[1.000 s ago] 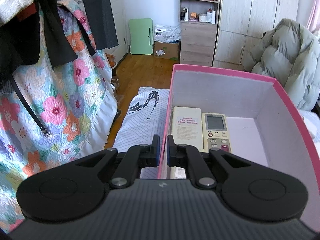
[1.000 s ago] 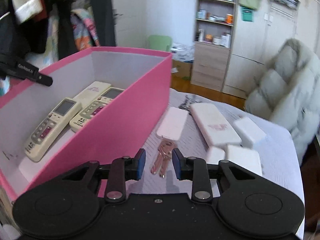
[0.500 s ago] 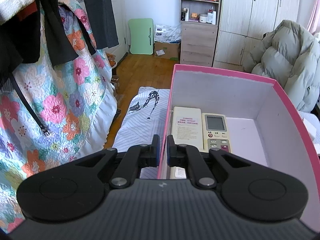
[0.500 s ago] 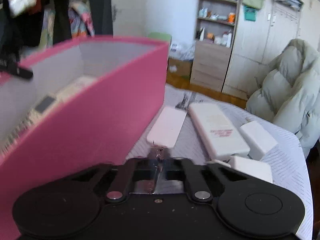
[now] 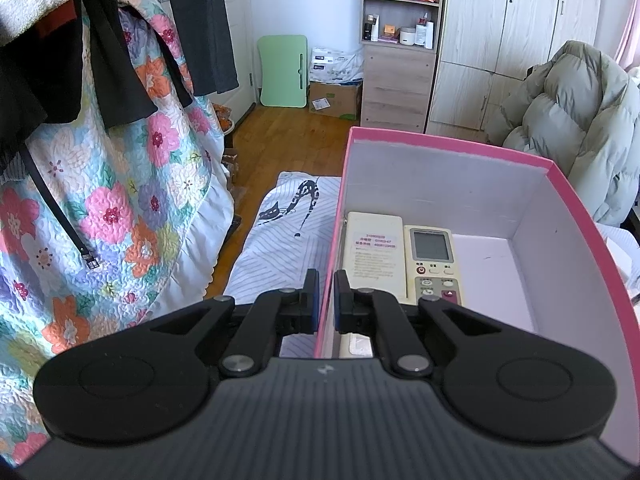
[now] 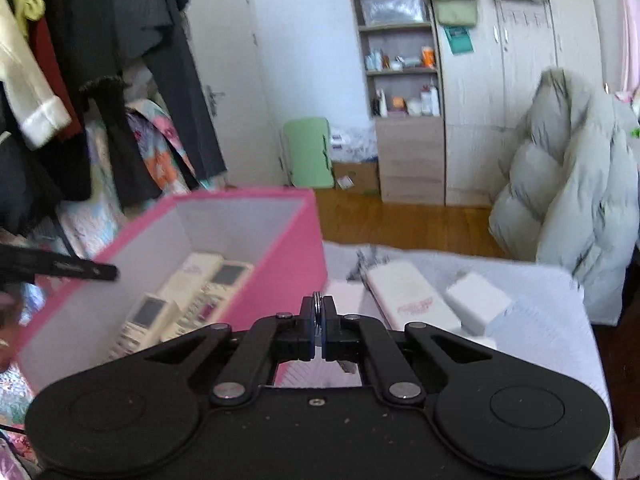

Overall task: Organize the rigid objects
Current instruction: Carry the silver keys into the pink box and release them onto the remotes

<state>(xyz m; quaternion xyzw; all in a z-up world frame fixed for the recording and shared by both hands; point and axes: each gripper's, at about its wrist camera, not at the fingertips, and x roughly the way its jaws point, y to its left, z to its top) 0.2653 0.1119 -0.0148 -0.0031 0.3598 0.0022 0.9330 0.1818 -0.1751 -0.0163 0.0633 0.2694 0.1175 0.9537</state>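
Observation:
A pink box (image 5: 440,140) with a white inside stands on the striped cloth. Two cream remotes (image 5: 374,252) (image 5: 434,256) lie side by side in it, and a third shows in the right wrist view (image 6: 146,316). My left gripper (image 5: 326,280) is shut on the box's left wall. My right gripper (image 6: 318,312) is shut on a bunch of keys. Their ring (image 6: 318,300) sticks up between the pads, above the table beside the box (image 6: 280,248). A long white remote (image 6: 412,300), a white block (image 6: 478,304) and a flat white piece (image 6: 344,292) lie on the cloth.
A floral quilt (image 5: 120,208) and dark clothes hang close on the left. A grey padded jacket (image 6: 580,200) is draped at the table's right. Wooden floor, a green board (image 5: 282,72) and a shelf unit (image 5: 396,48) lie beyond the table's far edge.
My right gripper shut on the keys that lay on the cloth and lifted them, rolling a little. The left gripper stays shut on the box wall.

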